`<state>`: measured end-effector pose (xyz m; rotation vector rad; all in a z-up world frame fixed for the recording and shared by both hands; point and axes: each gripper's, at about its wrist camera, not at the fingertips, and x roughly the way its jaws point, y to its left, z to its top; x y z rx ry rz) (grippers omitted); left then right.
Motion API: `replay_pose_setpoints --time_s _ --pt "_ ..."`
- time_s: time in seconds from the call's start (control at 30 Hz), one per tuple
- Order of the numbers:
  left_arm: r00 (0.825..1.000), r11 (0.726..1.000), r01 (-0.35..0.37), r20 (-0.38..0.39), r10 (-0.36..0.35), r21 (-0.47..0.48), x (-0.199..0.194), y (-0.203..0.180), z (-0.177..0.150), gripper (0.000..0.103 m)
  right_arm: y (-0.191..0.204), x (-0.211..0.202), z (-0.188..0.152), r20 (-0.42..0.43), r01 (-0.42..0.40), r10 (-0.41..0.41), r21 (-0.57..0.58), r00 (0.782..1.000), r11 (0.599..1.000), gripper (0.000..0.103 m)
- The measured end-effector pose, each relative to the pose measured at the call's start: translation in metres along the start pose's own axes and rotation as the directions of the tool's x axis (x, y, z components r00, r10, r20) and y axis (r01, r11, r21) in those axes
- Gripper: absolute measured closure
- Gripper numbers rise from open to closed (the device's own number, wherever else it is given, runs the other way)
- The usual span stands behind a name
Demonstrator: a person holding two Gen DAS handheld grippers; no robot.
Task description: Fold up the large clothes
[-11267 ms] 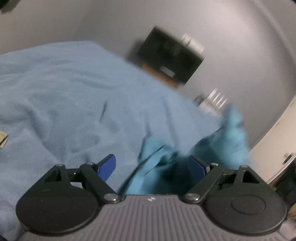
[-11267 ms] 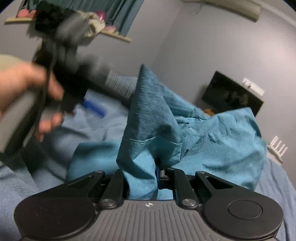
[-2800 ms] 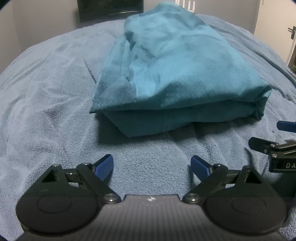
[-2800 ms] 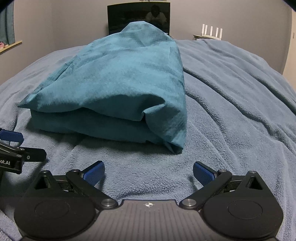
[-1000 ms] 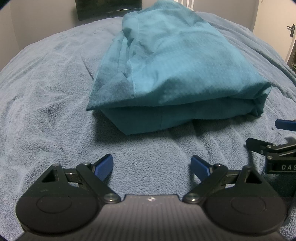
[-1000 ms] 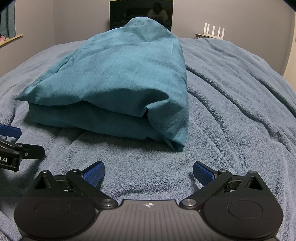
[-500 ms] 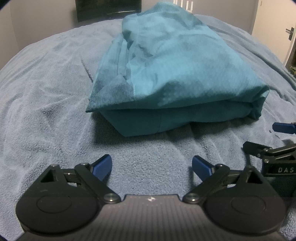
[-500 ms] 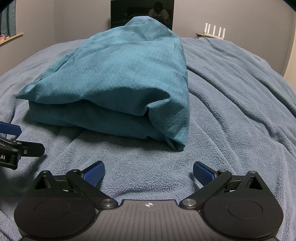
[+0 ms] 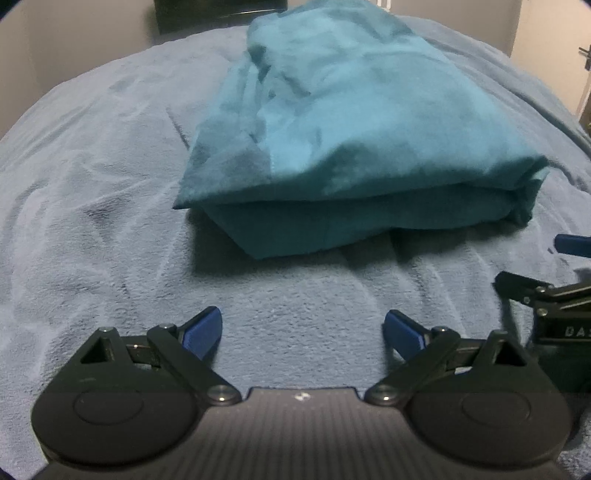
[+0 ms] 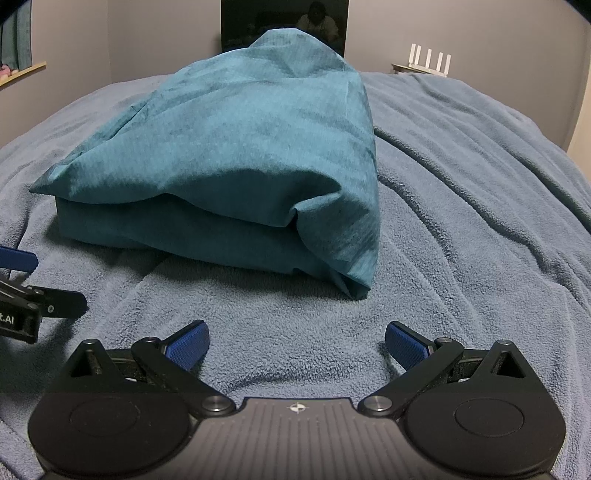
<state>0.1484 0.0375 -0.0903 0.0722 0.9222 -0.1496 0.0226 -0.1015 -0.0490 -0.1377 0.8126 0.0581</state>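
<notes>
A teal garment (image 9: 351,140) lies folded into a thick stack on the blue-grey blanket (image 9: 92,206). In the right wrist view the same teal garment (image 10: 236,162) shows its folded front edge and right corner. My left gripper (image 9: 303,332) hovers open just in front of the stack, nothing between its blue pads. My right gripper (image 10: 295,341) is also open and empty, short of the garment's near edge. Each gripper shows at the side of the other's view: the right gripper (image 9: 554,273) and the left gripper (image 10: 22,280).
The blanket (image 10: 480,221) covers the whole bed, rumpled into ridges on the right. A dark screen (image 10: 284,26) stands against the far wall, with a white router (image 10: 428,61) on a ledge beside it. A door (image 9: 554,33) is at the right.
Both grippers have crept slightly closer to the folded garment and stay open. Long before, the right gripper held the garment in the air; it now lies folded on the bed.
</notes>
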Motion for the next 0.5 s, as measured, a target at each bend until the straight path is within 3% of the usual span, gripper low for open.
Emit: replay_pose_setpoints --time_s 0.3,0.5 --pt "0.999 0.992 -0.051 0.009 0.050 0.114 -0.004 -0.021 -0.004 0.001 0.001 0.000 -0.001 -0.002 0.001 -0.001 0.000 1.000 1.000 0.000" --pt "1.000 0.996 -0.014 -0.004 0.014 0.090 -0.007 -0.018 -0.007 0.002 0.001 0.000 0.000 -0.002 0.001 -0.001 0.000 1.000 1.000 0.000"
